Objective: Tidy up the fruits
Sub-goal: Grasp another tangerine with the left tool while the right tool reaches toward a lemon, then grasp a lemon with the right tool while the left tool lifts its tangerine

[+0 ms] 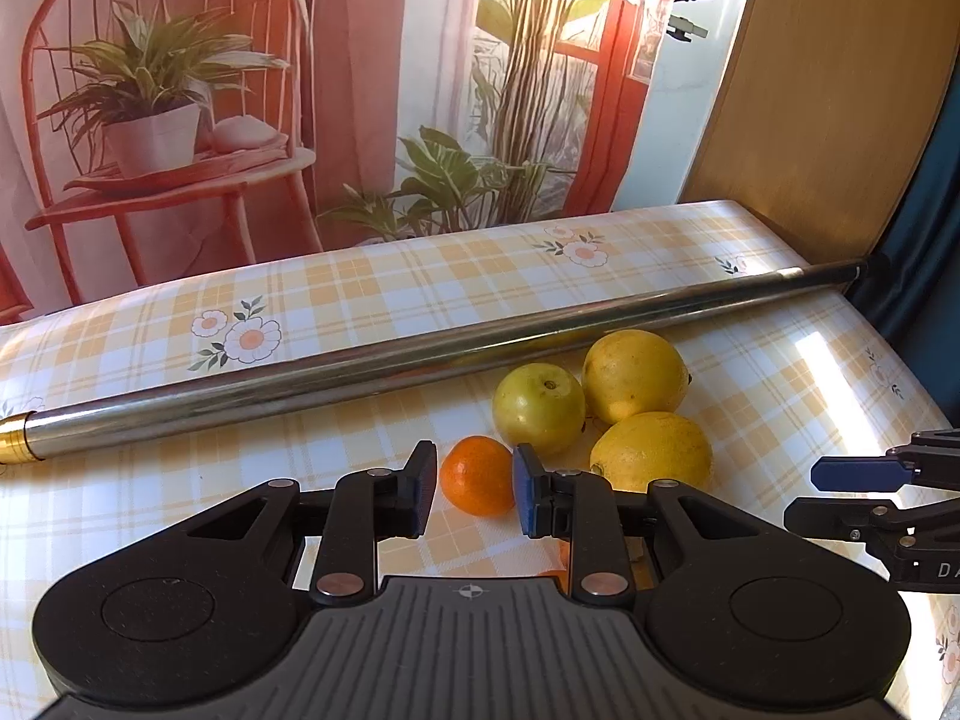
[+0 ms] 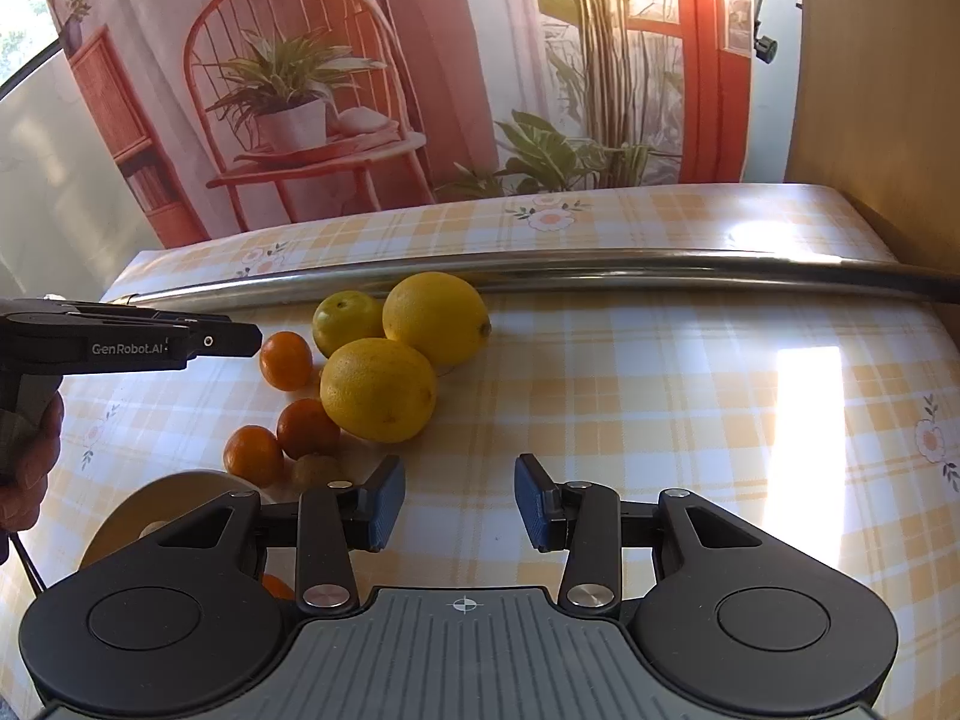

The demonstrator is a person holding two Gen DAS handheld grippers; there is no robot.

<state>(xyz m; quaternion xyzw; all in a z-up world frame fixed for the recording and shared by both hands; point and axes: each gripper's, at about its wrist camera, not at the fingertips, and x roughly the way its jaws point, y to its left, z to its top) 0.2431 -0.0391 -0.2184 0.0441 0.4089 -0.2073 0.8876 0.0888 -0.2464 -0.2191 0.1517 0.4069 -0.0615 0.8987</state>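
Behind right claw (image 2: 459, 501), half-hidden plate (image 2: 120, 516)

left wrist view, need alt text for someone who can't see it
The left gripper, jaws open, frames a small orange on a yellow plaid tablecloth. Just beyond sit a green-yellow fruit and two lemons, with a long metal rod lying behind them and the right gripper at the right edge.

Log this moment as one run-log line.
left gripper: open, straddling small orange | right gripper: open, empty, over tablecloth | lemons, green fruit: untouched
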